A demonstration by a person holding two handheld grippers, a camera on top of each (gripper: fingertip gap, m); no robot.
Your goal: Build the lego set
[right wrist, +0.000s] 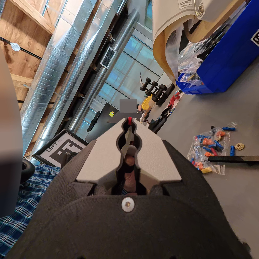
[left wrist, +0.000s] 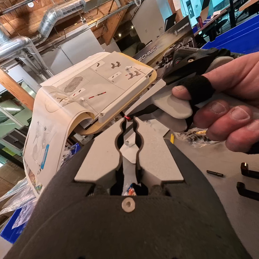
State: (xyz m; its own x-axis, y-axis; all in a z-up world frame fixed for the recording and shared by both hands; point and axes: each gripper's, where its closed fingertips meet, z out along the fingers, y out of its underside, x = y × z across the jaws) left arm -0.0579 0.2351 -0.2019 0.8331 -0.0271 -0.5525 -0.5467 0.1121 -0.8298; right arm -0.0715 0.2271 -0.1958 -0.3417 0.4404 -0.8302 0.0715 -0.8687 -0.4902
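Note:
My right gripper (right wrist: pixel 129 120) is shut on a small red pin (right wrist: pixel 129 121) that pokes out at its tips. In the left wrist view it reaches in from the right, held by a hand (left wrist: pixel 231 109), and brings the red pin (left wrist: pixel 128 118) into the gap at the tips of my left gripper (left wrist: pixel 129 119). The left jaws stand a little apart around the pin. I cannot tell whether they press on it. A thin black part (left wrist: pixel 123 113) shows just beyond the pin. Both grippers are raised above the grey table (left wrist: pixel 210 157).
The open instruction booklet (left wrist: pixel 98 84) sits on a wooden stand behind the tips, with the set's box (left wrist: pixel 168 46) farther back. Two black bent beams (left wrist: pixel 249 172) and a black pin (left wrist: pixel 214 173) lie on the table. A bag of small pieces (right wrist: pixel 207 151) and a blue bin (right wrist: pixel 231 56) are nearby. The tips of both grippers are at nearly the same place.

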